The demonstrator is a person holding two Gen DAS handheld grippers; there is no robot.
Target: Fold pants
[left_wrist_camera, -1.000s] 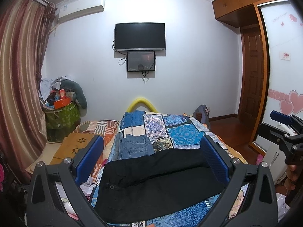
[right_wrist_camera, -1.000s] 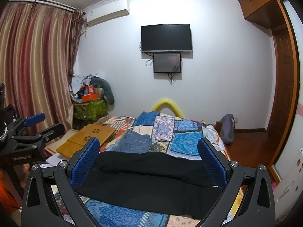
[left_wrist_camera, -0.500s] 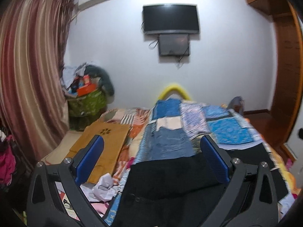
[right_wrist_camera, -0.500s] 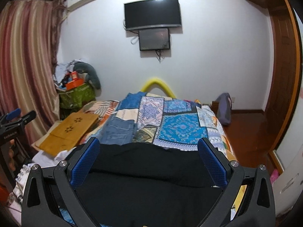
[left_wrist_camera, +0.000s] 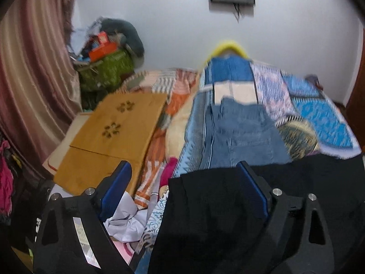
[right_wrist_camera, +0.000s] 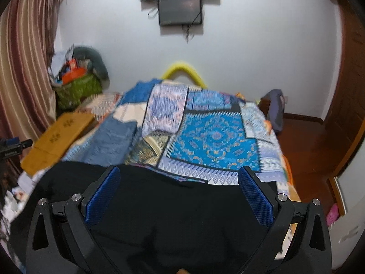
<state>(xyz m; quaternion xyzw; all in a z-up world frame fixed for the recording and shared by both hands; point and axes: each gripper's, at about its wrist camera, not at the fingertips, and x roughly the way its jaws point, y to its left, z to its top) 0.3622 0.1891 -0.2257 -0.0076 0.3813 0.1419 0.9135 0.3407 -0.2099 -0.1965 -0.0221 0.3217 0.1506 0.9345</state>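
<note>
Pants [left_wrist_camera: 228, 217], black and spread flat across the near end of the bed [right_wrist_camera: 214, 141], lie directly under and ahead of both tongs. In the left wrist view their left edge runs between the two blue pads, with the right pad over the cloth and the left pad over the clutter beside the bed. In the right wrist view the dark cloth fills the whole space between the pads and stretches out past them on both sides.

The left tongs [left_wrist_camera: 184, 182] are wide apart but closing a little, with only the edge of the cloth below them and nothing pinched. The right tongs [right_wrist_camera: 180, 187] stand wide open and hold nothing.

The cloth looks thin, soft and limp, so it should be light, sag the moment it is lifted, and bunch rather than keep a crease. It will probably drag a bit on the patterned quilt [right_wrist_camera: 212, 137] instead of sliding freely. A sensible hold is at the edge nearest each tongs, pinching through all layers at a hem or seam, one tongs at each end of the same side, so the pants rise evenly. A folded pair of jeans [left_wrist_camera: 241, 134] lies just beyond the left tongs, clear of the black cloth.
</note>
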